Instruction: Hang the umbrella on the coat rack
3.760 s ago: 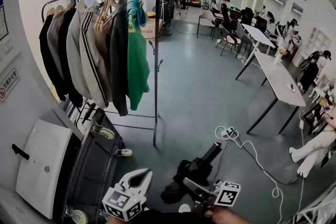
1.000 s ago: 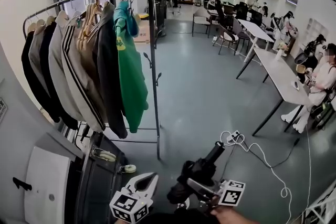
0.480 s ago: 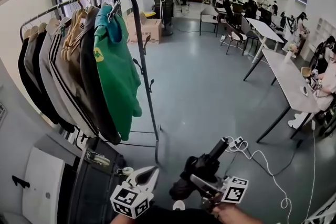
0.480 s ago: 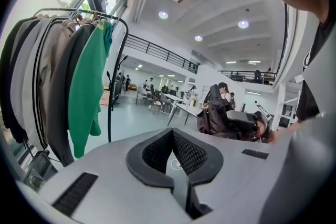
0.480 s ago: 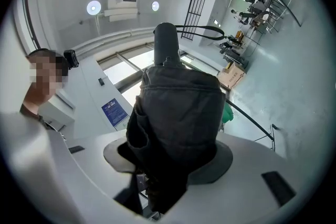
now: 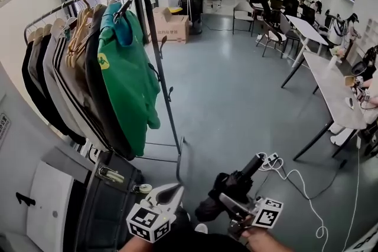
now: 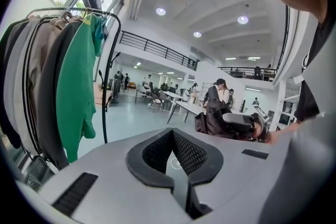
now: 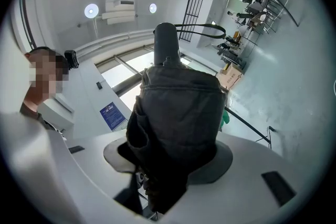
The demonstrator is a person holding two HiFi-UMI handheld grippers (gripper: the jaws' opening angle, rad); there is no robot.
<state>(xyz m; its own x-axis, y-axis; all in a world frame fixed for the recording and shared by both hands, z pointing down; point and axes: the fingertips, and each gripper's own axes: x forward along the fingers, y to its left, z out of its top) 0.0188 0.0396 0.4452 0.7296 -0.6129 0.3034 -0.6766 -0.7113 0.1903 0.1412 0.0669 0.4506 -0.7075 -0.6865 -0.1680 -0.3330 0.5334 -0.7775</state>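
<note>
The coat rack stands at the left, a black frame whose top bar carries several jackets and a green top. It also shows in the left gripper view as a rack at the left. My right gripper is low in the head view, shut on a folded black umbrella whose handle points up and away, right of the rack's foot. In the right gripper view the umbrella fills the jaws. My left gripper is beside it, shut and empty, its pads meeting at the tips.
A black wheeled case and a white panel lie under the hanging clothes. A power strip with a cable is on the floor to the right. Long tables, chairs, cardboard boxes and people are farther off.
Both grippers and the camera have come closer to the rack, which now looks larger and nearer. The umbrella stays in the right gripper's grip; the left jaws stay shut.
</note>
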